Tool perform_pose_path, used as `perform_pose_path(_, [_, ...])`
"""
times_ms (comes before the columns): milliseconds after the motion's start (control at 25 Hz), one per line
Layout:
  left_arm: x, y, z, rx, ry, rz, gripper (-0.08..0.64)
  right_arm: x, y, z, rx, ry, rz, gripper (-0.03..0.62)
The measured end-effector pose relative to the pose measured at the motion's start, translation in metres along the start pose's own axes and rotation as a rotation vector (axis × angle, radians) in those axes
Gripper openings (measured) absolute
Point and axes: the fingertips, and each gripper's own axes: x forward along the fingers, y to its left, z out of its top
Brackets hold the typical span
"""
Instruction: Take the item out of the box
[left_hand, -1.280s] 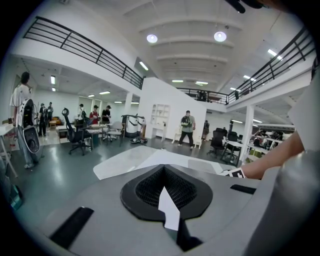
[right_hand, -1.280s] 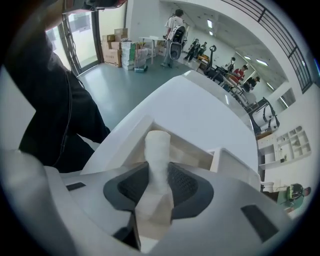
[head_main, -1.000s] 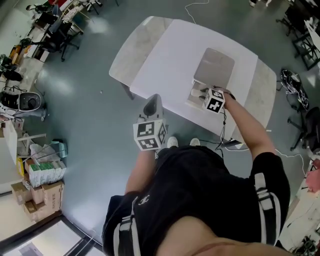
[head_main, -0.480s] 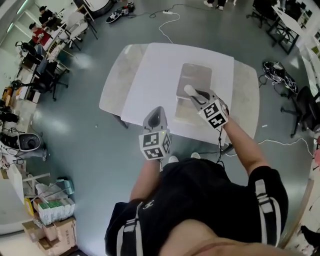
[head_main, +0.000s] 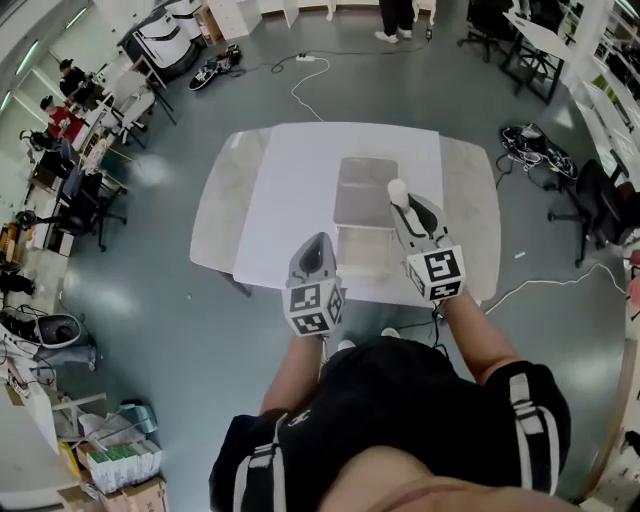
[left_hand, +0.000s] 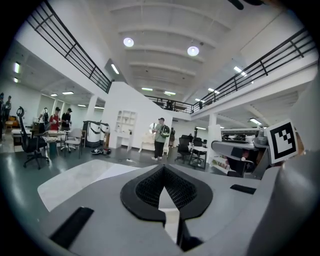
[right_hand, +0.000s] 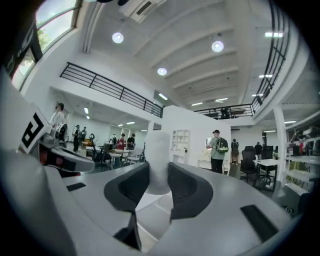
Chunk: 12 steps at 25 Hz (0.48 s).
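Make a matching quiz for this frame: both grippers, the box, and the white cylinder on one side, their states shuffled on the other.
Things:
1. left gripper
2. right gripper
3. box
4. white cylinder

States:
a. open, sitting on the white table
b. jaws together, nothing between them
c. up off the table, sticking out past a pair of jaws
d. jaws clamped on a pale round object

Pairs: 1-b, 2-d, 3-a, 4-c
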Motion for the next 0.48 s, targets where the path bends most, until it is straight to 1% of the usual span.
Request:
perform_pose_path(160, [0.002, -0.011, 0.007, 0.017, -0.027, -0.032, 0.011, -0.016, -0.007, 0.002, 0.038, -0.032, -0.052, 0.118])
perform_pose_path(360, [0.004, -0.020, 0.010, 0.035, -0.034, -0.049, 0.011, -0.023, -0.013, -0.003, 0.051, -0.027, -0.065, 0.118])
perform_pose_path(480, [0.005, -0.025, 0.007, 0.041, -0.022, -0.059, 0.011, -0.029, -0.013, -0.007, 0.032, -0.028, -0.068, 0.118])
